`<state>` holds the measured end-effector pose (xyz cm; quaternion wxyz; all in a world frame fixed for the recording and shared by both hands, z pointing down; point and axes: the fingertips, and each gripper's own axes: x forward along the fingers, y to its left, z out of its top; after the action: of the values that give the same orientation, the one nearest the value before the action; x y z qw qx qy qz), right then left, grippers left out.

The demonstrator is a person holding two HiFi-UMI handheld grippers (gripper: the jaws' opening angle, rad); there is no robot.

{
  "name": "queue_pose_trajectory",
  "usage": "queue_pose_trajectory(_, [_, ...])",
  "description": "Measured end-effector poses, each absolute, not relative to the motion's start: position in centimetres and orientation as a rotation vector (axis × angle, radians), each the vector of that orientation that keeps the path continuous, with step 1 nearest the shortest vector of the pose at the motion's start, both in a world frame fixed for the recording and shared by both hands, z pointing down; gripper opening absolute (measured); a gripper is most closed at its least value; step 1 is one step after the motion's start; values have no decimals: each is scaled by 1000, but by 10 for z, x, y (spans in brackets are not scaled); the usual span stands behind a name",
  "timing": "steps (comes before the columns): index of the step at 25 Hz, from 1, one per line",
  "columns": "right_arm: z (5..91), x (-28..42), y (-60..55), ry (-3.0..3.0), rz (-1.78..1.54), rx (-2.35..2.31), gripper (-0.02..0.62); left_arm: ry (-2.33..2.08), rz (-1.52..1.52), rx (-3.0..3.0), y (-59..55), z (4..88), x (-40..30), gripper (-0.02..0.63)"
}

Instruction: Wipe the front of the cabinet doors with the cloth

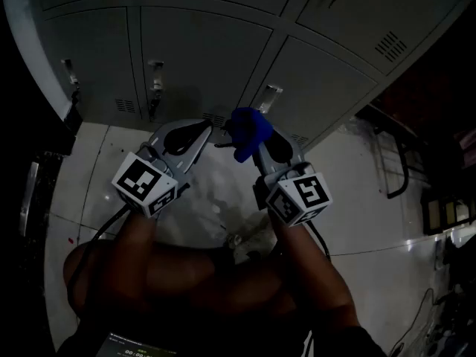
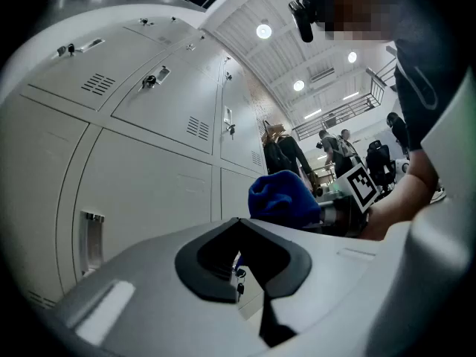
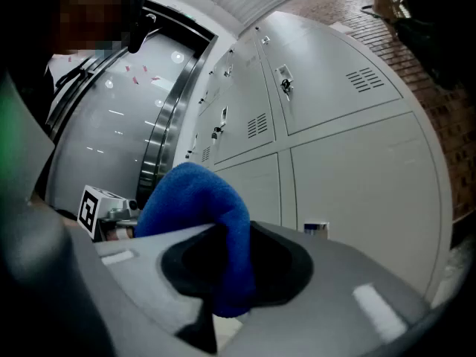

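Two grippers are up in front of you, both aimed at the grey sheet-metal cabinet doors, so take them from your left. Your left gripper has its jaws brought together with nothing between them. Its own view shows only a door and a lock through the gap behind the pads, so it is a spare hand here. Just beside it to the right, the deep-blue fleecy cloth bulges out of your right gripper. That gripper's jaws are clamped on a fold of it, and the bunched end stands out ahead of the tips. The cloth sits low on the bank of doors, near the small metal latch of the lower right door and above the glossy white floor. I cannot tell whether it presses on the metal or hangs just off it. My reading is that you are at the start of a wiping pass. The next move calls for pushing the bunched end flat against the door face. Then sweep across the panel with steady pressure, steering round the latch so the cloth does not snag.
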<state>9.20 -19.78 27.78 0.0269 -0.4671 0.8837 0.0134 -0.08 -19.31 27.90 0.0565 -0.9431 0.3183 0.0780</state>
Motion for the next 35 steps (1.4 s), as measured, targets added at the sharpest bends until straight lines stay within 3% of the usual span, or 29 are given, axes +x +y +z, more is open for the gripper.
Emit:
queue_pose_trajectory(12, [209, 124, -243, 2572, 52, -1586, 66, 979, 259, -2877, -198, 277, -7, 5])
queue_pose_trajectory(35, [180, 184, -303, 2404, 8, -1732, 66, 977, 256, -2893, -201, 281, -6, 5])
